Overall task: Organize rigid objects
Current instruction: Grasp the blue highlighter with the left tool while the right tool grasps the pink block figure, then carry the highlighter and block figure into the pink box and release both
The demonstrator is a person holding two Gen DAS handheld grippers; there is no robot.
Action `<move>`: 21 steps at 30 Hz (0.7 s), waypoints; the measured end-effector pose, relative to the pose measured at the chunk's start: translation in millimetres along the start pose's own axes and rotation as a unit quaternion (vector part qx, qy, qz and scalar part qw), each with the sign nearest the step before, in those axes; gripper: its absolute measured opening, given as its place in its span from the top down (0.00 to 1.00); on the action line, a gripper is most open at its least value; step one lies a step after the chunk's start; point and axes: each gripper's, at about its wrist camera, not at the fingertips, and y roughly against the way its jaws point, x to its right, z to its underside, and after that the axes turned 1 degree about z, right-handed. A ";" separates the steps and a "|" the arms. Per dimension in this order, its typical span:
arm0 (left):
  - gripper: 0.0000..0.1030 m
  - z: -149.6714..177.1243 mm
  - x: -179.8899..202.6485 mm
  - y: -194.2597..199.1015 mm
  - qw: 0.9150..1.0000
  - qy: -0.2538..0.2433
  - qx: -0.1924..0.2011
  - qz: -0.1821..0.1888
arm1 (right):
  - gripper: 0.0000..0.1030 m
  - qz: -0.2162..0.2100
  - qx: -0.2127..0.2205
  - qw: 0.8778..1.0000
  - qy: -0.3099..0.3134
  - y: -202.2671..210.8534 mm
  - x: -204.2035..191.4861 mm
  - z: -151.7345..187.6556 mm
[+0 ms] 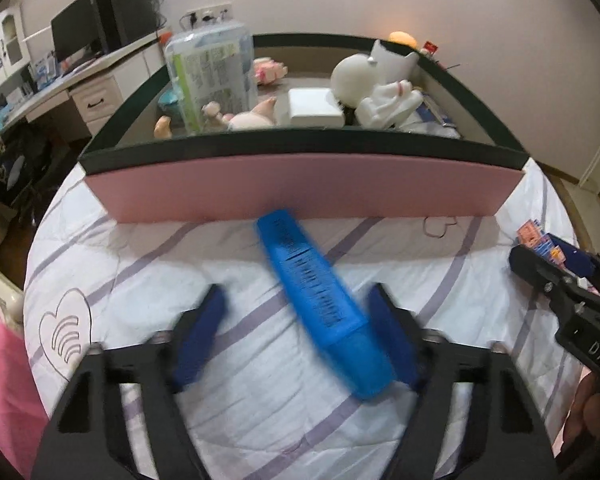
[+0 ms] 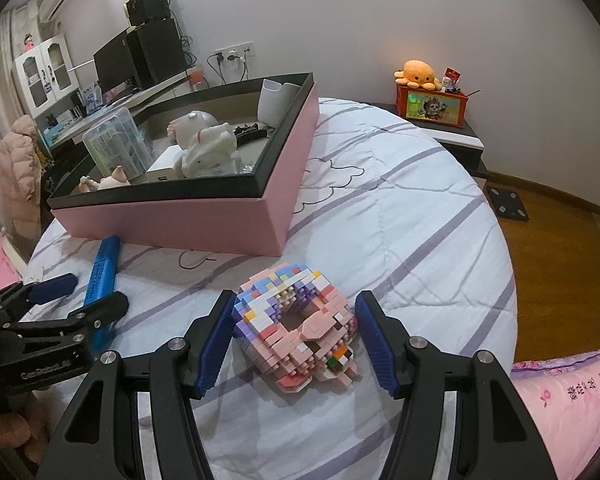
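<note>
Straddling the marker (image 1: 320, 300) mid-frame, left gripper (image 1: 296, 336) is spread; right gripper (image 2: 296, 344), spread, flanks the brick model (image 2: 296, 328); uneven closure risks crumbling bricks.

One pink box (image 2: 204, 220), one blue marker (image 1: 320, 308), one brick model (image 2: 296, 320).

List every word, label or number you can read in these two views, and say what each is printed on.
"DAS": white letters on the black body of the right gripper, cut off at the frame edge.
Black print along the blue marker: blurred, unreadable.
Embossed lettering on the left gripper body: too faint to read.
Label on the clear plastic container: too small.
Embroidered characters on the pink quilt: illegible.
</note>
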 end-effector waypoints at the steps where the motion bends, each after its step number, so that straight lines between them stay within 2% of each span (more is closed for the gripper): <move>1: 0.57 -0.4 -0.3 1.2 1.000 -0.002 0.002 0.006 | 0.40 0.002 -0.001 1.000 0.001 0.4 -1.8 0.6; 3: 0.61 -2.7 -5.0 3.0 1.000 0.005 0.001 0.022 | 0.40 0.001 -0.002 1.000 0.000 2.2 -5.1 2.3; 4: 0.71 -1.7 -8.6 4.6 1.000 0.011 0.002 0.028 | 0.40 0.002 -0.002 1.000 -0.002 3.1 -6.7 3.1; 5: 0.74 -1.9 -11.8 6.0 0.999 0.015 0.003 0.031 | 0.40 0.002 -0.002 1.000 -0.002 4.3 -8.3 4.0; 11: 0.74 3.1 -23.8 17.5 0.999 0.020 0.013 0.047 | 0.40 -0.005 -0.005 1.000 -0.004 12.8 -21.9 9.4; 21: 0.74 -1.8 -45.8 54.9 0.997 0.019 0.056 0.041 | 0.40 -0.019 0.009 1.000 0.002 36.9 -50.6 5.5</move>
